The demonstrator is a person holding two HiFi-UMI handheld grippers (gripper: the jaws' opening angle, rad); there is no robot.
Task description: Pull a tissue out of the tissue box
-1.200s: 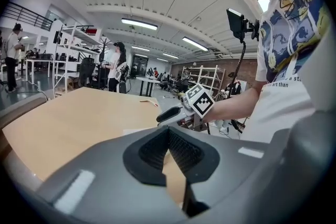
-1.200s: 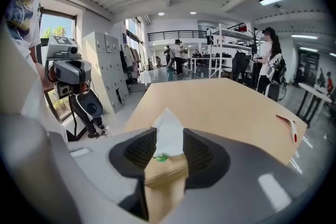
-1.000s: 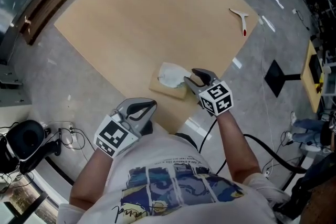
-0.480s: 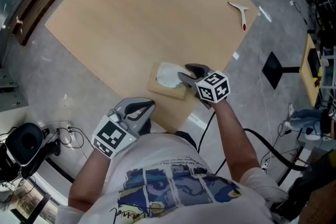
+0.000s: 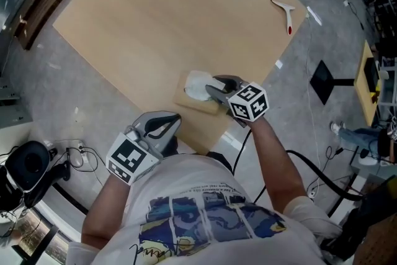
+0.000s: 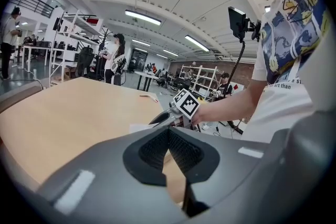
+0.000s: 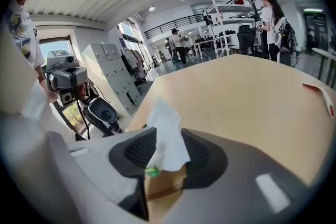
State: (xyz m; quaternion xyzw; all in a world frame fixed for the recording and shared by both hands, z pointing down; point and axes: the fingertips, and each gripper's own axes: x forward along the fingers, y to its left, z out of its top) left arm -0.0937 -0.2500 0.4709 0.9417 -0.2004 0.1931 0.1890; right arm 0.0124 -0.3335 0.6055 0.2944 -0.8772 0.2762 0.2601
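A tan tissue box [image 5: 201,107] sits near the table's near edge, with a white tissue [image 5: 193,86] sticking up from its top. My right gripper [image 5: 209,86] reaches over the box from the right. In the right gripper view the tissue [image 7: 165,126] stands upright between the right gripper's [image 7: 165,147] two dark pads, above the box [image 7: 163,186]. The jaws are closing, and a gap remains at the pads. My left gripper [image 5: 162,128] hangs off the table's near edge, left of the box. The left gripper [image 6: 169,131] has its tips together and nothing in it.
A white, red-tipped object [image 5: 285,11] lies near the far right corner of the wooden table [image 5: 161,15]. A black stand base [image 5: 329,91] and cables lie on the floor to the right. A black headset [image 5: 28,167] sits on the floor at the left. People stand far behind.
My right gripper has moved forward and down over the box, so its jaws now flank the tissue. The left gripper has stayed in place.
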